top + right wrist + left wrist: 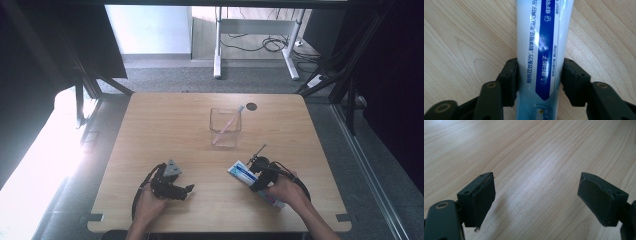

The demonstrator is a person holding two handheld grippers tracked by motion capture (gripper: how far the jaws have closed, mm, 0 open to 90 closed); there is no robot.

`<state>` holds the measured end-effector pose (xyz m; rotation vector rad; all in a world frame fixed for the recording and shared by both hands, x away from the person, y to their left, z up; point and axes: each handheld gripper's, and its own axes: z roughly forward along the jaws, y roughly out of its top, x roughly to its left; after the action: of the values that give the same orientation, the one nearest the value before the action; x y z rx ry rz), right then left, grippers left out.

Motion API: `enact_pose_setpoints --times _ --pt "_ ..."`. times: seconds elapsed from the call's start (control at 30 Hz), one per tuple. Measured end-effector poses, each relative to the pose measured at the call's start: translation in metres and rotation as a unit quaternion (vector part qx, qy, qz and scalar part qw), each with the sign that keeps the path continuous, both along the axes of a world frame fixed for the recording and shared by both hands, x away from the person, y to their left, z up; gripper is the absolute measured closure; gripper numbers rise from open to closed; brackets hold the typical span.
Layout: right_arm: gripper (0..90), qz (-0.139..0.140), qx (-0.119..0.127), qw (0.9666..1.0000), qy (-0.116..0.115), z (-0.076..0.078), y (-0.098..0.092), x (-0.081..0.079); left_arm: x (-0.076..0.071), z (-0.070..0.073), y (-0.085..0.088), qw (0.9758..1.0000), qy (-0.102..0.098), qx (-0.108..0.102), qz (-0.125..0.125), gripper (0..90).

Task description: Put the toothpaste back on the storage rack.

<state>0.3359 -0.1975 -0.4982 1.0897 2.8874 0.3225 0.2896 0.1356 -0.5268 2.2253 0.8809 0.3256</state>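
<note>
One toothpaste tube (541, 50) flat on table (165, 130), clasped by right gripper (539, 82), left gripper (536, 197) spread, idle; next: lift toward clear cup (225, 127).

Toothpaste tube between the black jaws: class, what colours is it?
White with a dark blue band of printed text; the toothpaste tube shows best in the right gripper view.

Right gripper (539, 80) jaws flank white-blue toothpaste tube (541, 50), pads touching both sides; tube flat on wooden table (469, 37).

White-and-blue toothpaste tube (541, 47) lying flat on table (165, 130)
</note>
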Motion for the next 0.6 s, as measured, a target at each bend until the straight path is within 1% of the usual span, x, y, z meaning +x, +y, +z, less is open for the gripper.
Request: enact_pose_setpoints --times 0.07,0.1,0.2,0.3,0.43,0.53,0.6 --pt "61.8 -0.001 0.004 1.0000 0.000 0.002 -0.001 0.000 0.000 0.000 0.000 1.0000 -0.001 0.001 0.001 14.9" --pt "64.4 -0.001 0.007 1.0000 0.001 0.004 -0.002 0.000 0.000 0.000 0.000 1.0000 0.000 0.000 0.001 14.9" --pt "68.4 0.006 0.009 0.9999 -0.001 0.006 -0.004 -0.001 0.000 0.000 0.001 1.0000 0.000 0.000 0.002 14.9" --pt "70.7 0.012 0.009 0.9999 -0.003 0.008 -0.004 -0.002 0.000 0.000 0.001 1.0000 0.001 0.002 0.002 14.8" --pt "72.1 0.014 0.013 0.9998 -0.004 0.009 -0.005 -0.003 0.000 0.000 0.000 1.0000 0.000 0.001 0.001 14.8" --pt "72.4 0.016 0.023 0.9995 -0.014 0.013 -0.006 -0.003 0.000 0.001 0.001 1.0000 -0.002 0.001 0.001 14.8" --pt "72.4 0.016 0.028 0.9993 -0.019 0.018 -0.006 -0.004 0.000 0.001 0.001 1.0000 -0.005 0.002 0.000 14.8"
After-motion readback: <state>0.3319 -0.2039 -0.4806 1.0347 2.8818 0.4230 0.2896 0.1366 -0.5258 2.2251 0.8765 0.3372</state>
